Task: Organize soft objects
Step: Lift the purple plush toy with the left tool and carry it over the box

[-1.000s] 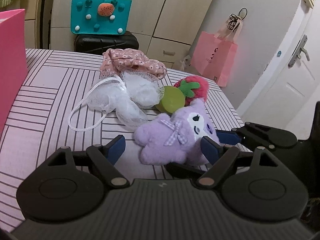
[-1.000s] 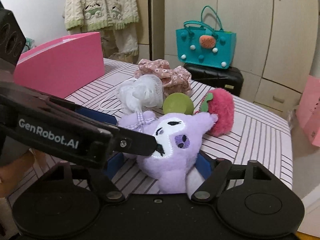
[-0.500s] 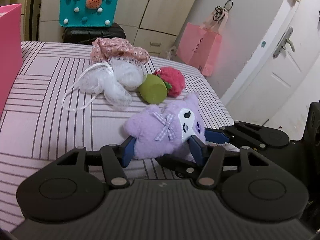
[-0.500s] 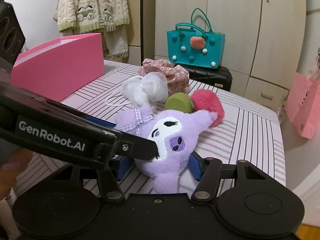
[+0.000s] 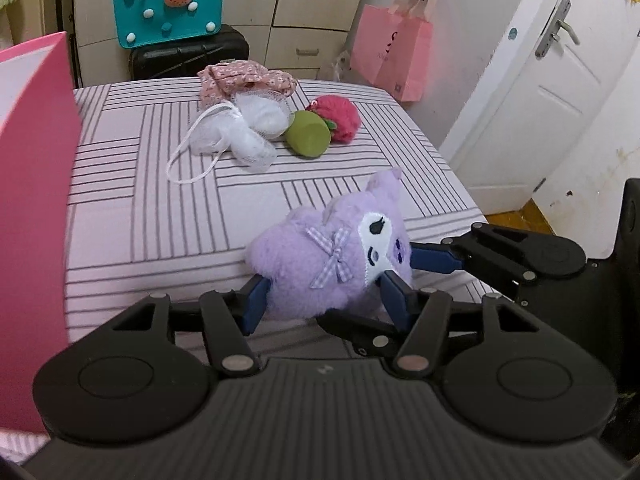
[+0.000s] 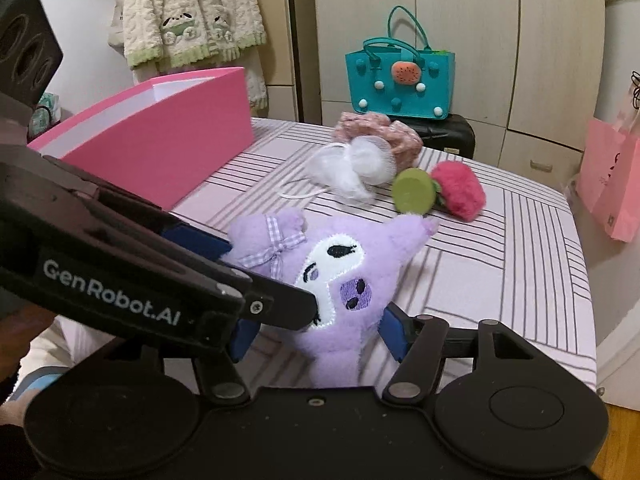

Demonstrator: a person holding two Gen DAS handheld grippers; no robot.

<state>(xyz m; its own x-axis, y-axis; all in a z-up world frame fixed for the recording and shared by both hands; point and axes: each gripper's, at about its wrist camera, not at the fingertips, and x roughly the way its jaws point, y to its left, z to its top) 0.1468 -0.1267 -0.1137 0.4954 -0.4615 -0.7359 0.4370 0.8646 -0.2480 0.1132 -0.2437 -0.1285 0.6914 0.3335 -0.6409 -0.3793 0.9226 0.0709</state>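
Both the left tongs (image 5: 324,300) and right tongs (image 6: 316,332) pinch the purple plush (image 5: 332,260), seemingly lifted above the striped table (image 5: 160,200)'s near edge; wardrobes (image 6: 460,20) stand behind.

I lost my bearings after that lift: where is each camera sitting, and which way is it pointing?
Left wrist: rides the left claw, looking across the striped bed toward the white door; its own fingers pinch the purple plush, and the right claw enters from the right.
Right wrist: rides the right claw, facing the wardrobe and pink box; the left claw crosses from the left.
Shared: plush, mesh pouch, teal bag.
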